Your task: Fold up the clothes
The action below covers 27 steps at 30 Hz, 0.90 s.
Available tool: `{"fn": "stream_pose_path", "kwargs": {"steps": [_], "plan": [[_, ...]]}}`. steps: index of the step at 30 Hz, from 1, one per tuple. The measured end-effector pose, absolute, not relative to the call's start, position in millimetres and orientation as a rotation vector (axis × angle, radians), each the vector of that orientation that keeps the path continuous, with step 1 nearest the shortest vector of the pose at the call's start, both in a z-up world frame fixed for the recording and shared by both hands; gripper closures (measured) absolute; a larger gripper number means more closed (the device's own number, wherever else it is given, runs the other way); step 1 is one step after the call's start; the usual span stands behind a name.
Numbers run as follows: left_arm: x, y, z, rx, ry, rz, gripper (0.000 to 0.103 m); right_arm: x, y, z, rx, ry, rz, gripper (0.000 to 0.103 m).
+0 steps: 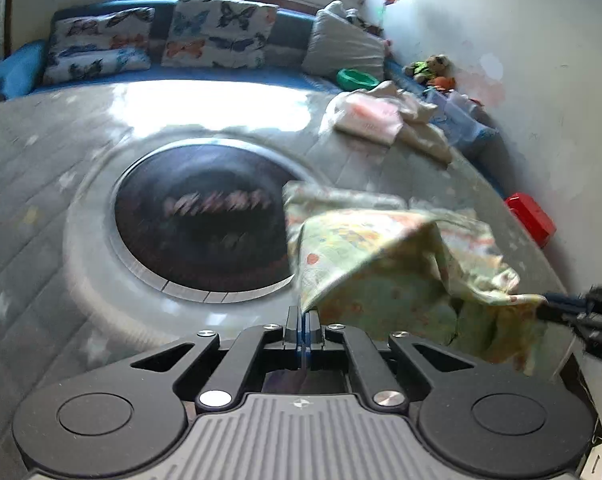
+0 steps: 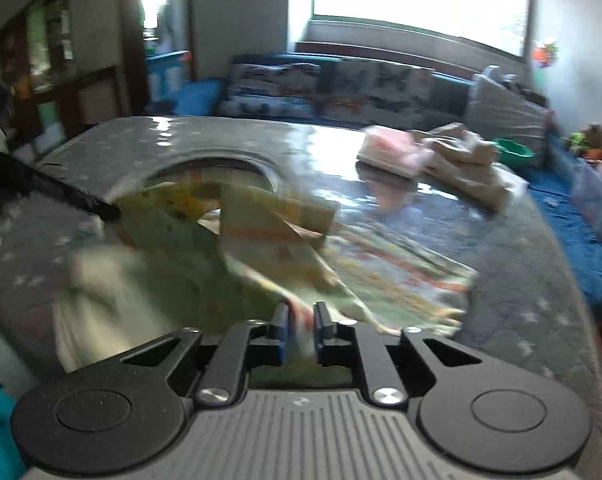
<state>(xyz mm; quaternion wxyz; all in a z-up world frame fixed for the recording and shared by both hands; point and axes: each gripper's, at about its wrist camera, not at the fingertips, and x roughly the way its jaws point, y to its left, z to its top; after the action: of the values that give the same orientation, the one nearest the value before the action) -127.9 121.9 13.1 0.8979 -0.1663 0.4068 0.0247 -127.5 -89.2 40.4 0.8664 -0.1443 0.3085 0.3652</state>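
My left gripper (image 1: 303, 316) pinches the green printed cloth's (image 1: 385, 256) edge; my right gripper (image 2: 301, 316) clamps a thicker fold of it, lifted over the grey table (image 1: 41, 184). Folded clothes (image 1: 371, 116) lie farther right. I can read no writing.

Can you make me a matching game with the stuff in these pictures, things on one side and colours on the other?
Things:
1. box by the wall
2. bowl near the pillows
3. cloth held by both grippers
4. folded garment on the table

Colours:
A. green
B. pink and white
C. red
D. pale yellow-green print

Pairs: 1-C, 2-A, 3-D, 4-B
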Motion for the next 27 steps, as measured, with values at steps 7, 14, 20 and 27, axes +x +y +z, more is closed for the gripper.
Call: {"fn": "stream_pose_path", "kwargs": {"steps": [7, 14, 20, 27], "plan": [[-143, 119, 11, -0.306, 0.819, 0.089, 0.084, -138, -65, 38, -0.325, 0.665, 0.881, 0.054], [-125, 87, 34, -0.155, 0.732, 0.013, 0.069, -124, -29, 9, -0.351, 0.708, 0.925, 0.052], [-87, 53, 25, -0.036, 0.715, -0.094, 0.062, -118, -21, 1, -0.371, 0.712, 0.905, 0.077], [-58, 41, 1, 0.064, 0.747, -0.157, 0.066, -126, -37, 4, -0.339, 0.698, 0.873, 0.094]]}}
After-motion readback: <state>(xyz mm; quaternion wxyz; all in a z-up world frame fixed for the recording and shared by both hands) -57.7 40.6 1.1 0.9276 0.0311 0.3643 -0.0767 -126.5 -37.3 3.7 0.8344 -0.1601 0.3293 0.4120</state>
